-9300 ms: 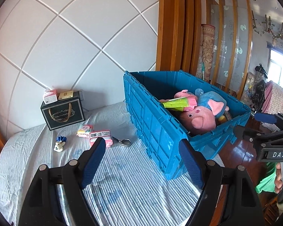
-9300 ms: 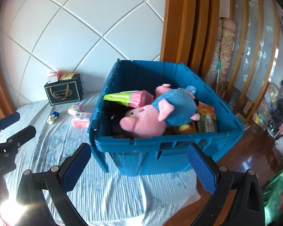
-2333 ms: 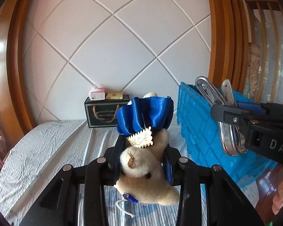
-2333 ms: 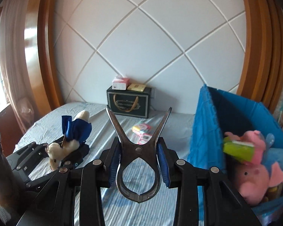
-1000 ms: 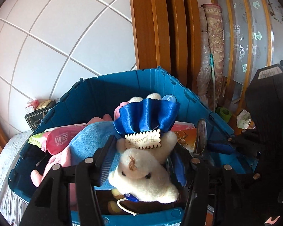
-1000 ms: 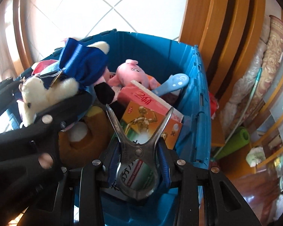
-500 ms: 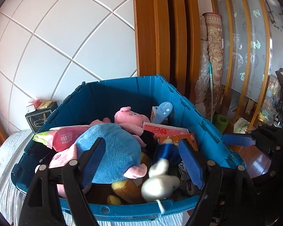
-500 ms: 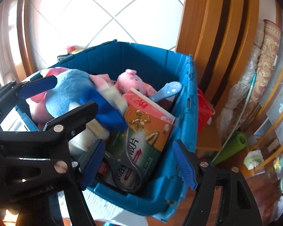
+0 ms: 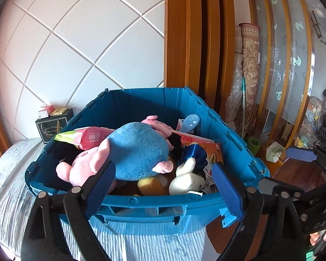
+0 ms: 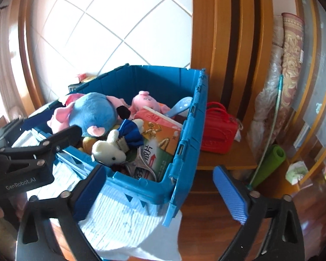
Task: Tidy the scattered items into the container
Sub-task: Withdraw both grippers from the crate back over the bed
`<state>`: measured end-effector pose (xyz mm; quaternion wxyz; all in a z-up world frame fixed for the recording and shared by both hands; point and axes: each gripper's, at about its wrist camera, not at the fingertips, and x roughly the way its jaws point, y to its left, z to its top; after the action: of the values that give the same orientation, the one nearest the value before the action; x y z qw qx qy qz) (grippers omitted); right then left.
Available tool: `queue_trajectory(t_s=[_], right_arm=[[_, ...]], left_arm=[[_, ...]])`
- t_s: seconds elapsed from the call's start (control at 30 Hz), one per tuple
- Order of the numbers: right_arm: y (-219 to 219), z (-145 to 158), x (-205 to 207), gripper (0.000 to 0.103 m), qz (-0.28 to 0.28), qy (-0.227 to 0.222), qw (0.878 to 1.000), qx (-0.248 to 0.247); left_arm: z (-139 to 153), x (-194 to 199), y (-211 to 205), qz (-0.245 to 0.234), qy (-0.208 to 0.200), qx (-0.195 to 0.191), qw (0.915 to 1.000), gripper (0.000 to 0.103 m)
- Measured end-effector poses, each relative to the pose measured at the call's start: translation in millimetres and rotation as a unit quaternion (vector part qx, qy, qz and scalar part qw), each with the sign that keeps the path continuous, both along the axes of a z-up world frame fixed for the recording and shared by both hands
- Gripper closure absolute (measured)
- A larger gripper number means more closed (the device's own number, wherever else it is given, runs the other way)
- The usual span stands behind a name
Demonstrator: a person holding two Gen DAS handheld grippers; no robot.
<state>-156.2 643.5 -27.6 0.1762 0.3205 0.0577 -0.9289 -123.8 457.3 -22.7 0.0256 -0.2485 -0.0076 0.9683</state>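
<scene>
The blue crate stands on the bed's edge, full of toys. The small white bear with a blue bow lies inside near the front wall, beside the blue-and-pink plush. The metal clip lies in the crate against an orange box. My left gripper is open and empty in front of the crate. My right gripper is open and empty at the crate's near corner.
A black gift box with small boxes on top stands at the headboard. A red case sits on a wooden stand right of the crate. A green roll and rolled rugs lean at the right. The bed carries a striped sheet.
Both grippers opened over the crate and let go: the bear and the metal clip dropped in. Both grippers have since drawn back from the crate.
</scene>
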Motion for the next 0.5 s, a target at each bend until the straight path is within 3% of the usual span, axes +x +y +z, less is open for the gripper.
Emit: queue_trajectory(t_s=[0.27, 0.5], right_arm=[[-11.7, 8.1, 16.9, 0.0, 0.024, 0.01, 0.999, -0.039], [-71.4, 20.1, 39.2, 0.0, 0.048, 0.03, 0.997, -0.057]], left_arm=[[4.8, 31.7, -31.8, 0.041, 0.002, 0.0, 0.9992, 0.012], [8.9, 65.9, -105.6, 0.076, 0.02, 0.009, 0.9969, 0.012]])
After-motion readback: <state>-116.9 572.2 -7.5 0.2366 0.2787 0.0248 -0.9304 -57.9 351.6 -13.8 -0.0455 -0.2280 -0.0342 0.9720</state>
